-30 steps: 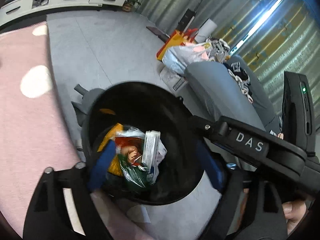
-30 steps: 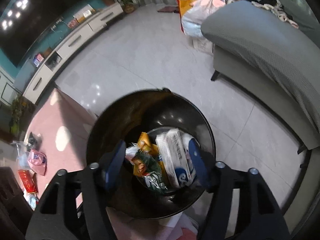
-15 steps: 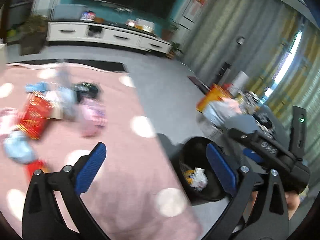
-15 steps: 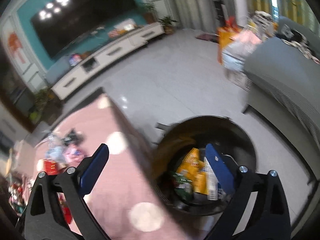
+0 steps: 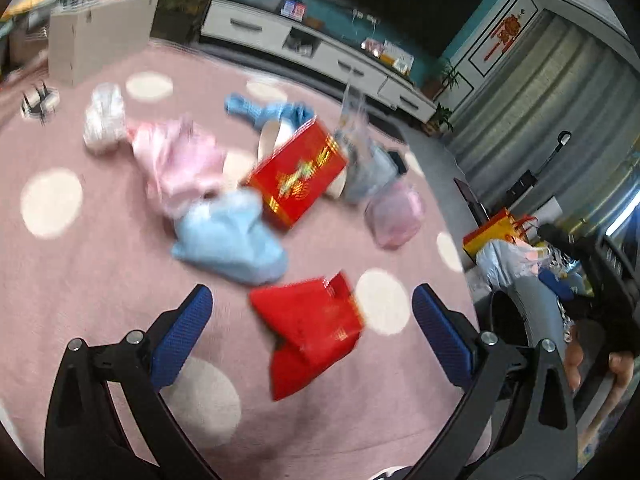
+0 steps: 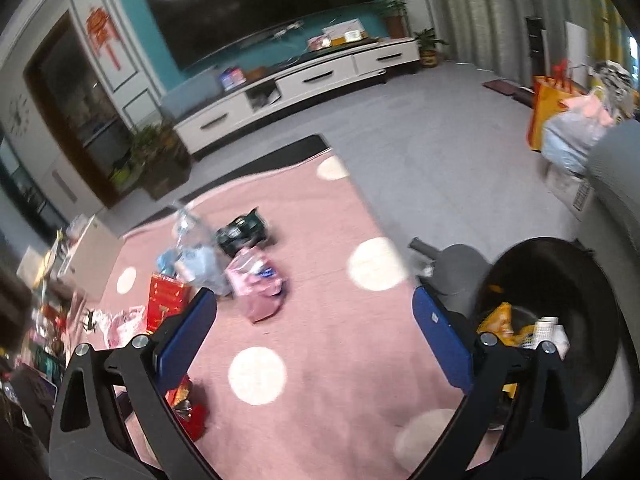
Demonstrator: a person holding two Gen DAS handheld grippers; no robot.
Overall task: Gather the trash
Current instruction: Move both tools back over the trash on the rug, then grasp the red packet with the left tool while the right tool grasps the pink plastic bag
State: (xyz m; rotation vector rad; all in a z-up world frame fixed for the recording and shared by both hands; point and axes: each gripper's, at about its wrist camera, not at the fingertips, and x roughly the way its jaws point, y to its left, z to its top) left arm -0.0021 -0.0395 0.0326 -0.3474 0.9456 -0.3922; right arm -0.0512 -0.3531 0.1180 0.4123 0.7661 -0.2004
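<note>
My left gripper [image 5: 312,320] is open above the pink rug [image 5: 100,280], its blue pads wide apart over a crumpled red packet [image 5: 312,332] that they do not touch. Beyond lie a red box [image 5: 298,172], blue wrappers [image 5: 232,236] and pink wrappers [image 5: 176,160]. My right gripper [image 6: 314,328] is open too, with only rug [image 6: 320,340] between its pads. The black trash bin [image 6: 560,320], holding wrappers, stands at the right of the right wrist view. A pink packet [image 6: 260,276] and a dark bag [image 6: 242,232] lie further out.
A white TV cabinet [image 6: 300,80] runs along the teal back wall. A grey sofa [image 6: 616,168] with bags [image 6: 568,128] beside it stands at the right. A cardboard box [image 5: 96,32] sits at the rug's far left. A person's hand [image 5: 592,364] shows at the right edge.
Both grippers swung away from above the bin toward the rug and its litter. Both sets of pads opened wider. The bin left the left wrist view.
</note>
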